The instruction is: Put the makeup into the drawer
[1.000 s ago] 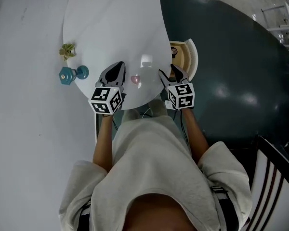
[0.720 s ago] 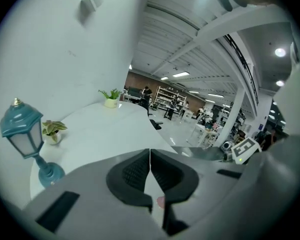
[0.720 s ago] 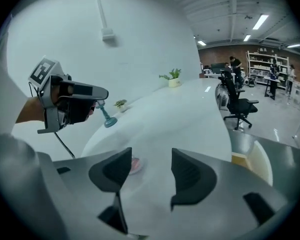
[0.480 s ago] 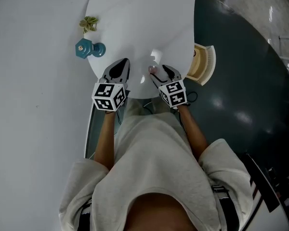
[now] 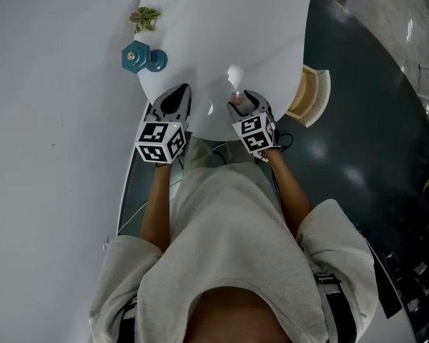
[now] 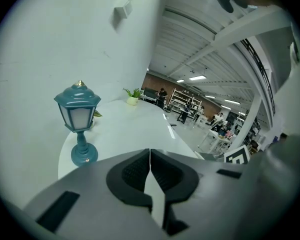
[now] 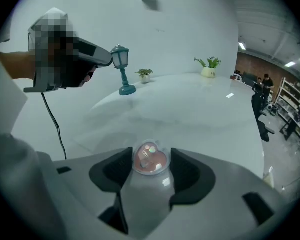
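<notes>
White table (image 5: pixel 222 34): makeup (image 7: pixel 150 159) btwn just-closing jaws of R hand-held gripper (image 5: pixel 241 103).

Bright, even overhead light glares off the white table (image 5: pixel 222 41); both gripper views bulge, dark-cornered.

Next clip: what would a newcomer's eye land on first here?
The pink heart-shaped compact, between the right gripper's jaws, which have just been closing on it at the white table's near edge. Then the teal lantern at the table's left, and the open drawer at its right.
</notes>
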